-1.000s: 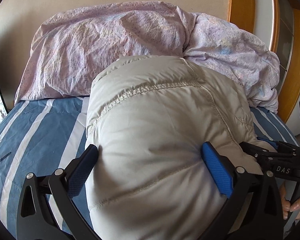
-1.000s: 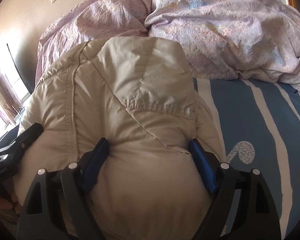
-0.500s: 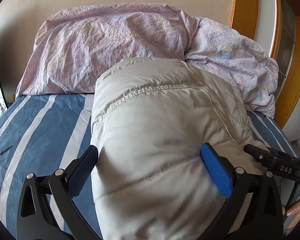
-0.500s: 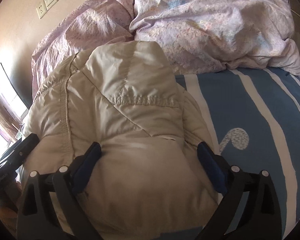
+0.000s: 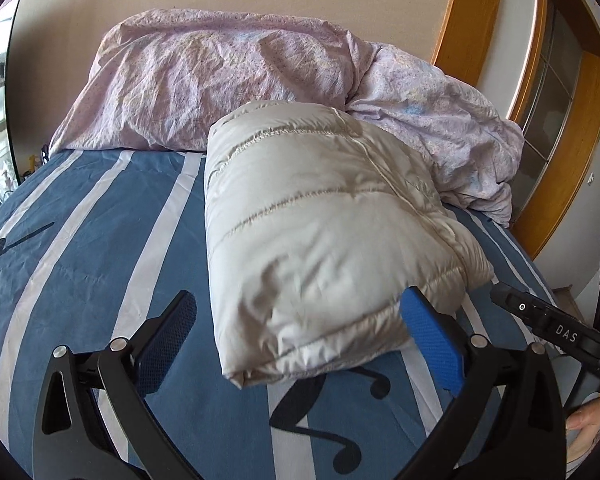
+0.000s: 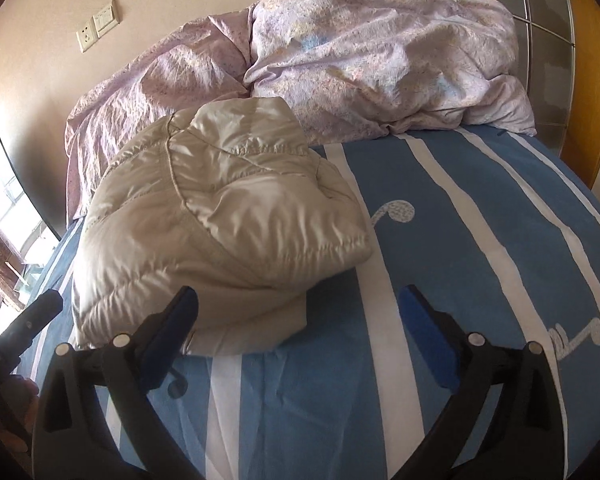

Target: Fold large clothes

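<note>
Both hand-held grippers, left and right, just let go and backed off, jaws wide, empty. Jacket sits folded on bed beside duvet; looks done.

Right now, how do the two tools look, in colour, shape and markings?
Both look alike. The left tool and the right tool have black curved arms with silver rivets and flat blue textured pads. In the left view, the other tool's black body carries white letters "DAS". No cables or sleeves show.
</note>
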Available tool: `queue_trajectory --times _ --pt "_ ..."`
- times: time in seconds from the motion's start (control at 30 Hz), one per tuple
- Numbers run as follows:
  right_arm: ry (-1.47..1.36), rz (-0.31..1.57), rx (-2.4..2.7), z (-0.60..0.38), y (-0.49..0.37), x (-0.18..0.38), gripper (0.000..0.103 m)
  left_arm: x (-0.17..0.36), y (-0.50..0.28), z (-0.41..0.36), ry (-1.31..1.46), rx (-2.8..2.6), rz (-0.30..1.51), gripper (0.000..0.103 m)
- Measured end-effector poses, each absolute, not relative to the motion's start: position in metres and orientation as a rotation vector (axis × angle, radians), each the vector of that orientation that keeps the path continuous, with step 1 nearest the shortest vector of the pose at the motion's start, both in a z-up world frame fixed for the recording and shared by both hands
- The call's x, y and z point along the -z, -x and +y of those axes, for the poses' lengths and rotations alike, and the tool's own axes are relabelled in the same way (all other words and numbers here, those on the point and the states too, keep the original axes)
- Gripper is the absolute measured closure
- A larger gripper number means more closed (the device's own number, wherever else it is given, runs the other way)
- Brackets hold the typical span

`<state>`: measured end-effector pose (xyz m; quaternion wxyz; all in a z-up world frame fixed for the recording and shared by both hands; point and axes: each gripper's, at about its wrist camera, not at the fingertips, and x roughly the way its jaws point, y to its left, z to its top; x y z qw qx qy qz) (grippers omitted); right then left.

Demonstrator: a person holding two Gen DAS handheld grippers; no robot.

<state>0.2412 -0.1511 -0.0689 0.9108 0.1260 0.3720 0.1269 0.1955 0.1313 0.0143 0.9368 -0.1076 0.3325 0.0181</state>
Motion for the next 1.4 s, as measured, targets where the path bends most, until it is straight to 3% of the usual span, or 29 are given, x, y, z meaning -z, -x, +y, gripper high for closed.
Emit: queue_trajectory --times 0.7,1.4 --pt "-0.320 0.694 -0.277 -0.175 -0.112 0.043 0.003 -0.023 -0.101 0.102 0.258 0.005 0.733 0.001" --pt "-0.336 0.681 -0.302 -0.180 -0.086 0.035 0.003 -0.042 -0.087 0.092 0.241 0.002 0.717 0.001"
